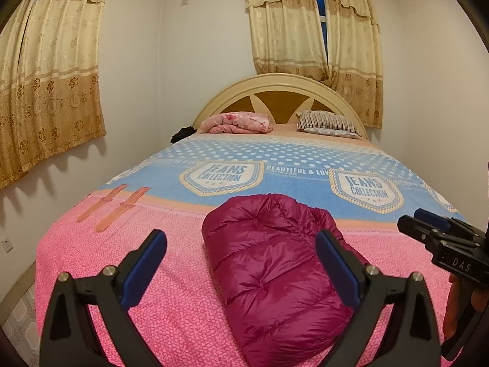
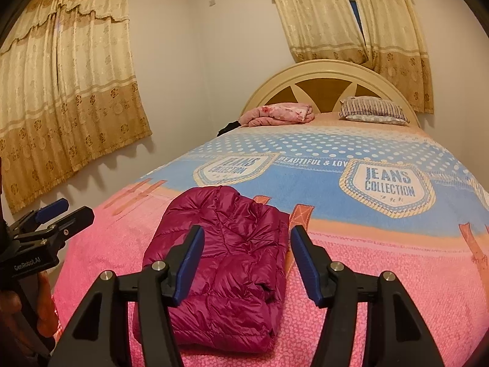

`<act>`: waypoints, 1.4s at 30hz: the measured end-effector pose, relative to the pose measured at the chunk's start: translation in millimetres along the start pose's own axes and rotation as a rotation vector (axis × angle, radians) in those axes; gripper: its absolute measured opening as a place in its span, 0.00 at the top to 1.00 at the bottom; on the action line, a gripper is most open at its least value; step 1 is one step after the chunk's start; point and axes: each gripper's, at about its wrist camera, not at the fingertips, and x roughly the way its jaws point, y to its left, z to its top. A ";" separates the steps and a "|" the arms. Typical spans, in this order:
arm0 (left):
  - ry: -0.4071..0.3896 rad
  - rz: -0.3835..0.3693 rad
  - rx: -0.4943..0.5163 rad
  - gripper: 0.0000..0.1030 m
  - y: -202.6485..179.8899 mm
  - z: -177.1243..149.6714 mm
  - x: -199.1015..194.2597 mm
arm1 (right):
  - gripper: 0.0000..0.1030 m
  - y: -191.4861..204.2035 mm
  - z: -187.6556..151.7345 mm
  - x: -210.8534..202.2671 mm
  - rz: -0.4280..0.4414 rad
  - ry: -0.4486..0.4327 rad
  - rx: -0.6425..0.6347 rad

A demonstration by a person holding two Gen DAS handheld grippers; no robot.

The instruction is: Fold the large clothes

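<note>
We see one folded magenta quilted puffer jacket (image 1: pixel 272 272) on pink end of the bed (image 1: pixel 183 305), w/ two "JEANS COLLECTION" badges beyond. Left gripper (image 1: pixel 241 270) and right gripper (image 2: pixel 247 270): jaws spread, pinching nothing, right's marked "DAS".

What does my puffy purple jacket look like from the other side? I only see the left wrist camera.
Observer: In the right wrist view the jacket lies folded on the bed, and its open layered edges show along its right side.
Operator: Are the right fingers pinching it?
Observer: No. The right gripper is open, and its fingers are spread with nothing pinched between them.
Operator: Is there writing on my left gripper?
Observer: Yes. The side of the left gripper reads GenRobot.AI.
</note>
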 end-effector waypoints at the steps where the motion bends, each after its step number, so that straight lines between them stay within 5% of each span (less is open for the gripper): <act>1: 0.000 0.000 0.001 0.03 -0.8 -0.9 -1.2 | 0.42 -1.1 -0.7 0.5 0.000 0.002 0.003; 42: 0.022 -0.021 0.025 0.00 -5.0 -3.5 1.0 | 0.37 -10.3 -3.2 -7.0 0.011 -0.008 0.016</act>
